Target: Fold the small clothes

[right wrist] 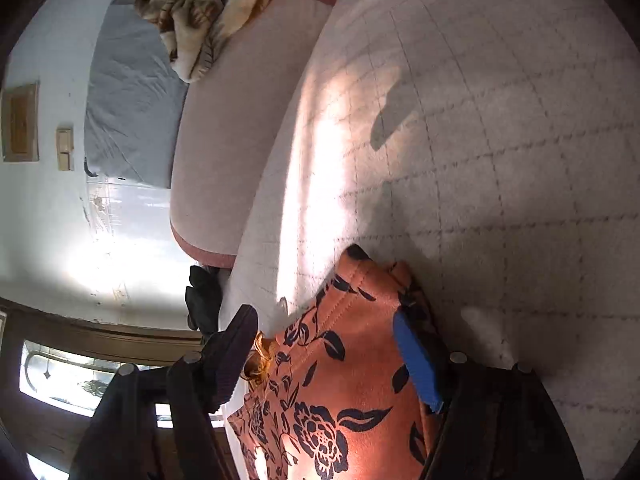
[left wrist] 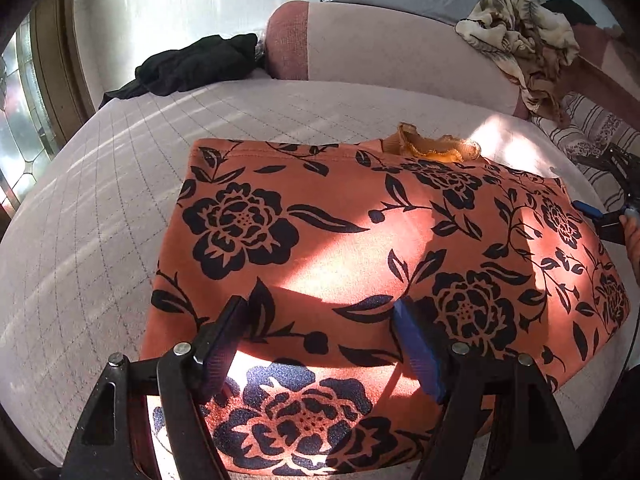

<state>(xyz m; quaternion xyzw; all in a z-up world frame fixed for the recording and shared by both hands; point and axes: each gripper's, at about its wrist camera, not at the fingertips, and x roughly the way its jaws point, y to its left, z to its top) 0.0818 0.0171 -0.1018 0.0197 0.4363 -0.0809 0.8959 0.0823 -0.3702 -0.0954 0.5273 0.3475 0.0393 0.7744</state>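
Orange flowered garment (left wrist: 360, 248) spread flat on quilted bed (left wrist: 100, 208), both tongs wide open, gripping nothing.
Left tongs (left wrist: 320, 320) above near hem; window (right wrist: 80, 376) and picture frame (right wrist: 20, 122) only in right view, right tongs (right wrist: 324, 316) astride garment's corner.

My left gripper (left wrist: 320, 344) hides the garment (left wrist: 360, 248) beneath its fingers, and the near hem runs off the bottom edge. My right gripper (left wrist: 600, 212) is cut by the right edge there, so its jaws cannot be read. From the right wrist, the garment's lower part leaves the frame. The black cloth (right wrist: 204, 296) is half hidden behind the mattress (right wrist: 480, 140).
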